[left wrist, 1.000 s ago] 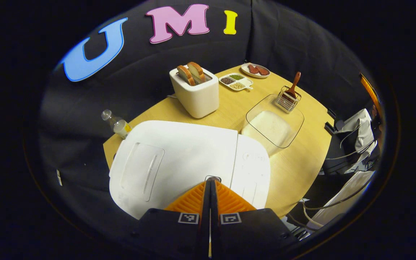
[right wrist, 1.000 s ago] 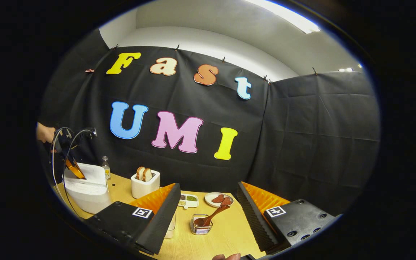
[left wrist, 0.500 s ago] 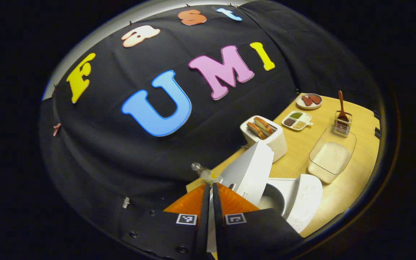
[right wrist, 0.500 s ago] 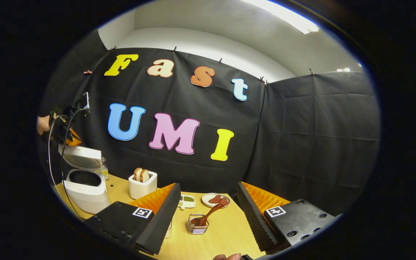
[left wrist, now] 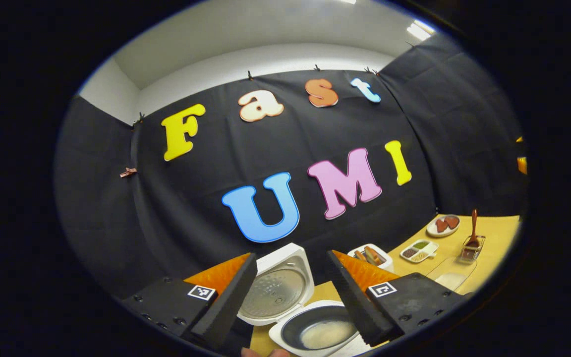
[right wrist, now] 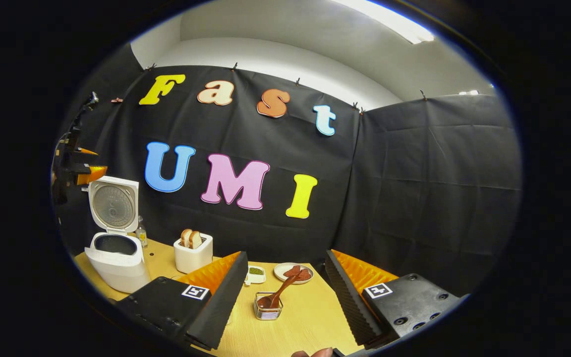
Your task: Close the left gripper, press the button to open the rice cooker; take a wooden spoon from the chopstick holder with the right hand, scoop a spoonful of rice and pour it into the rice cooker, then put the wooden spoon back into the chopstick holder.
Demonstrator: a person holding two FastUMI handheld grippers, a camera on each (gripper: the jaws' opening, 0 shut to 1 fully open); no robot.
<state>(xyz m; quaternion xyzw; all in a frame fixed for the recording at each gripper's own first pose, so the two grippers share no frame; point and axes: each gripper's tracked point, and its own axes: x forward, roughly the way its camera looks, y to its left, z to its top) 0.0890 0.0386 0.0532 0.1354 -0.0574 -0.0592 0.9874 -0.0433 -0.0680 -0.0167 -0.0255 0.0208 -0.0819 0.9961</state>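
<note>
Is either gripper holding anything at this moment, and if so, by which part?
Nothing is held. The left gripper and the right gripper both stand open and empty; the wooden spoon sits untouched in the chopstick holder.

Counted: one rice cooker (right wrist: 114,258), one toaster (right wrist: 193,254), two toast slices (right wrist: 190,238), one spoon (right wrist: 278,294), one holder (right wrist: 267,307), one plate (right wrist: 293,273), one bottle (right wrist: 141,233).
</note>
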